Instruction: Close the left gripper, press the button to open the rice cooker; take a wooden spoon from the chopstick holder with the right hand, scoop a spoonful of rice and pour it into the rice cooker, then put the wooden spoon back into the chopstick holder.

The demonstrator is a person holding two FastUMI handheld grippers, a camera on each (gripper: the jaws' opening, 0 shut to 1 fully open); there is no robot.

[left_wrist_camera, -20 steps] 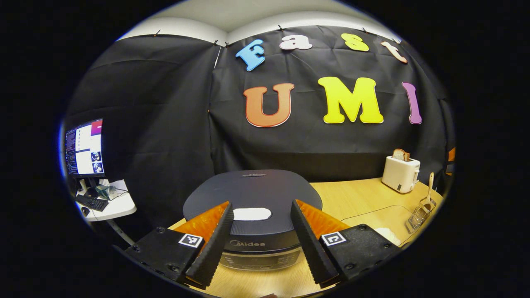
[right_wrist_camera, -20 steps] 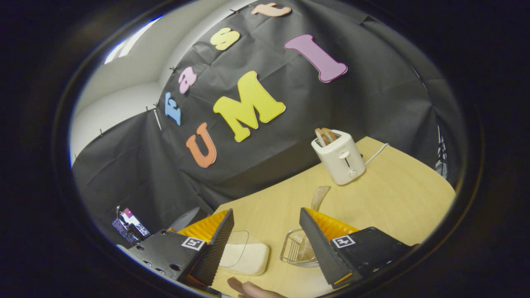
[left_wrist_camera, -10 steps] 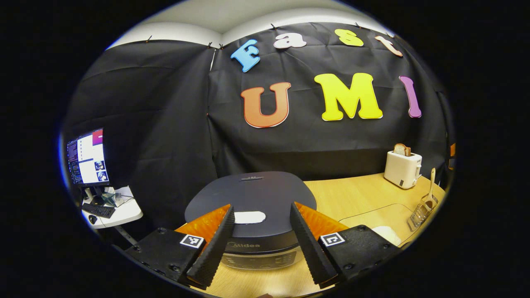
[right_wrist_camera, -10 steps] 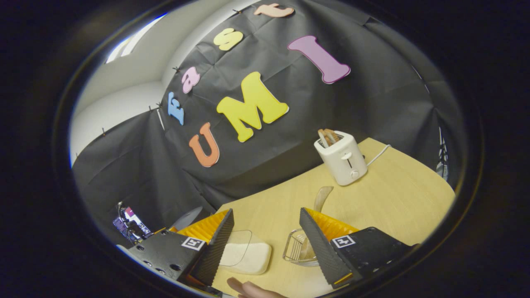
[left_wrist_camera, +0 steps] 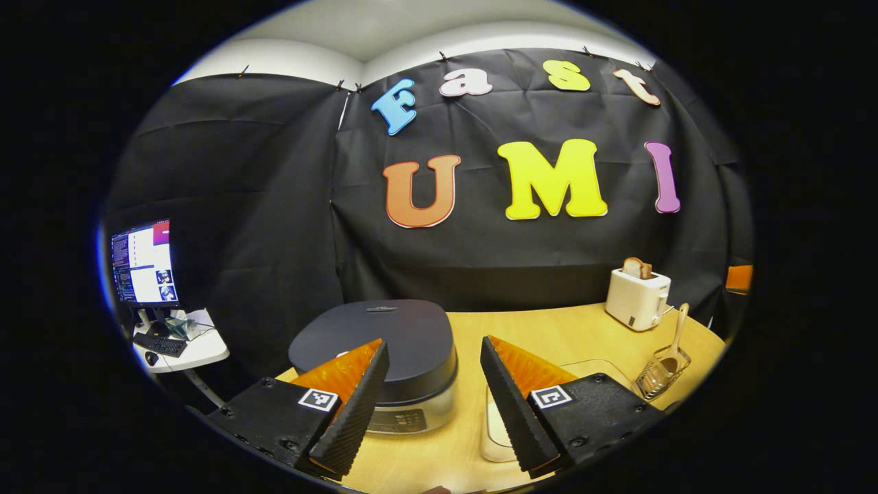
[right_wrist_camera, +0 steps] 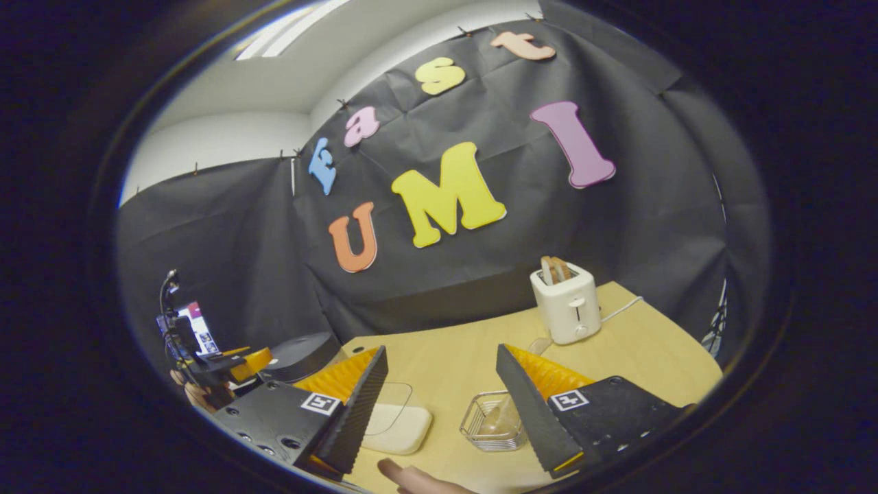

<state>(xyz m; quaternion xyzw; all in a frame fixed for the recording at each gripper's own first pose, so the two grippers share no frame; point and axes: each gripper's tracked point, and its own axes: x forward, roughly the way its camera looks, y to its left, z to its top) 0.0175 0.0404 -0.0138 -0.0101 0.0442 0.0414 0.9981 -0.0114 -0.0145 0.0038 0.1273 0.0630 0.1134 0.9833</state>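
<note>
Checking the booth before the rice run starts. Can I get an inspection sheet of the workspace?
Surface: wooden table, bare in the middle.
Job's things: rice cooker, lid down; wooden spoon upright in chopstick holder; white rice container.
Clutter: toaster holding bread.
Grippers: left tool open, short of the cooker; right tool open, empty.
Cables: white cord from toaster.
Surroundings: monitor, keyboard on side table.

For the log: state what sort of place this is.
Likely a mock kitchen recording booth: dark round-lidded rice cooker and white toaster holding bread on a light wooden table, black cloth wall behind.
</note>
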